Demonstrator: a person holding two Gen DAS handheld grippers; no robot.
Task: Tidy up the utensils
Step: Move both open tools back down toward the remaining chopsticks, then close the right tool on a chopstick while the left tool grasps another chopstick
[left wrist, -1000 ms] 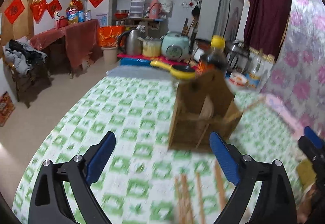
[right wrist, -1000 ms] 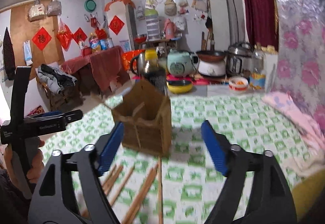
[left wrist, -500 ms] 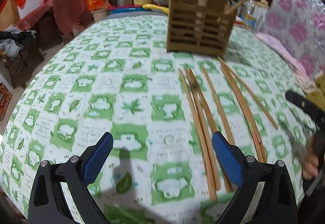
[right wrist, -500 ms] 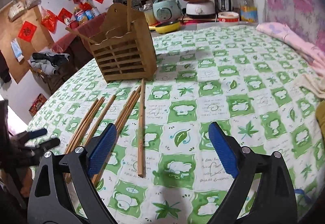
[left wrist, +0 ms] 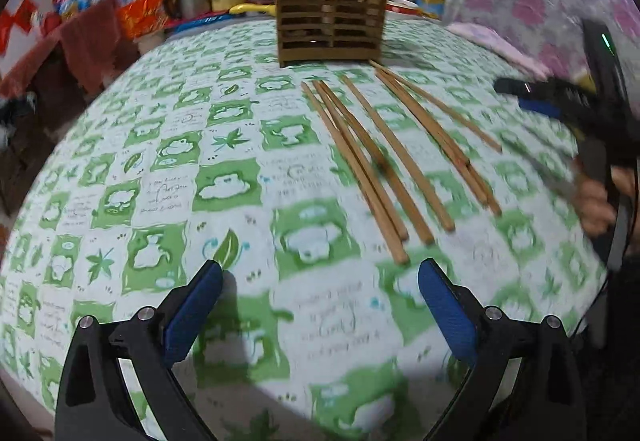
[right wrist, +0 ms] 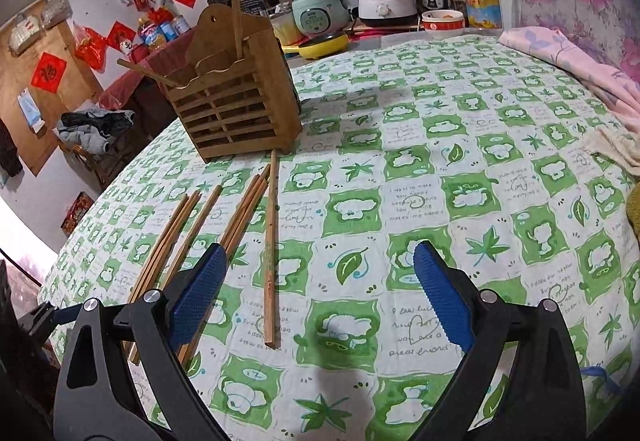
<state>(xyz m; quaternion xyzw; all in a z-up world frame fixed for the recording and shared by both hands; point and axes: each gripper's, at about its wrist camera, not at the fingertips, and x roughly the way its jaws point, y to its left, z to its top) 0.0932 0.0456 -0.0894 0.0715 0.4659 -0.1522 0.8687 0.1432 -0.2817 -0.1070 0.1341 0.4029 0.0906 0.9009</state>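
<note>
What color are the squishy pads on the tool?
Blue pads on a black tool. The right wrist view shows them sharpest.

My feeds: indoor light, moderately bright. Left wrist view motion-blurred, worst at the right edge; right wrist view sharp. Fisheye bending, dark corners. Soft shadows on surface near the lens.

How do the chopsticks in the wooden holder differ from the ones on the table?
The chopsticks in the holder stand or lean upward; the loose chopsticks lie flat on the tablecloth. Only two show in the wooden holder; several lie loose. All look like similar plain wood.
</note>
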